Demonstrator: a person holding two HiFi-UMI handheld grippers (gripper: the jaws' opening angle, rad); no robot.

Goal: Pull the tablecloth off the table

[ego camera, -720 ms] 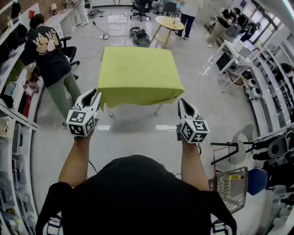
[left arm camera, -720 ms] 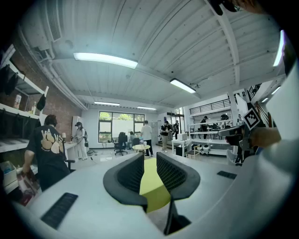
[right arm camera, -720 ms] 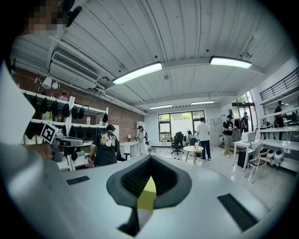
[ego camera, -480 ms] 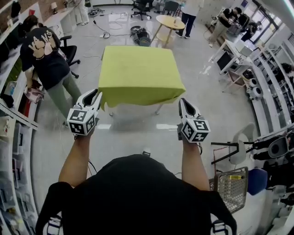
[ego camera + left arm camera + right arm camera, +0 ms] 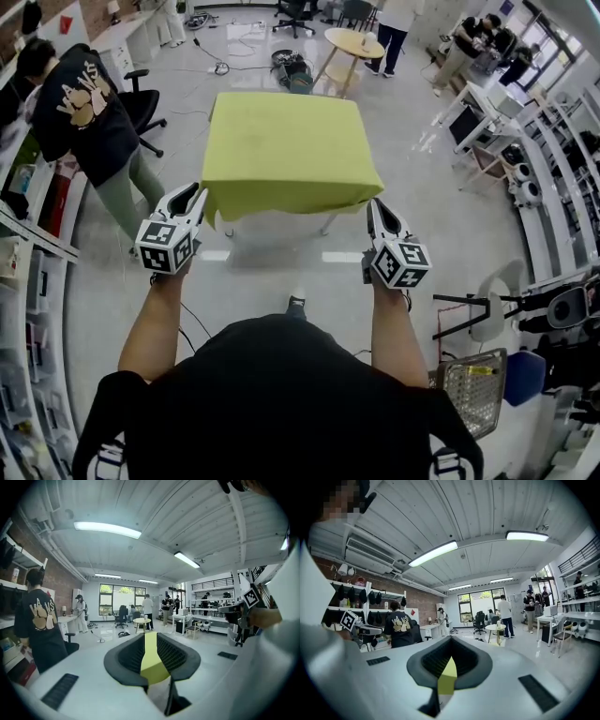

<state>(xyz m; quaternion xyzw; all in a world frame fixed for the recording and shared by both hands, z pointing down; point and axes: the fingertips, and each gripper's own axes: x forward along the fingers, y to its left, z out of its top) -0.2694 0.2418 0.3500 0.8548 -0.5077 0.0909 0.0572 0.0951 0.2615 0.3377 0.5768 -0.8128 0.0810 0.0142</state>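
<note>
And there's the tablecloth (image 5: 286, 150), yellow-green, spread flat over the table (image 5: 324, 225) dead ahead at twelve o'clock. The top is smooth, and the near hem hangs in a soft wavy drop with a little tail at its seven o'clock corner. By the look of it this is thin, light fabric: limp, no stiffness, nothing on top to spill. It should slide off easily, though it may bunch or snag on a table corner. The best hold, I'd say, is that hanging near hem at the two front corners, both sides drawn evenly.

The left gripper (image 5: 194, 190) sits just off the seven o'clock corner, jaws a narrow slit apart. Yellow shows through the gap, but nothing looks pinched. The right gripper (image 5: 374, 205) is at the five o'clock corner, jaws closed together, with only a sliver of yellow in the wedge behind the tips. I judge it empty.

Out wider there's glossy floor (image 5: 272, 277) underneath, a person (image 5: 89, 103) in a black shirt at ten o'clock, and a round table (image 5: 352, 42) at one o'clock.
</note>
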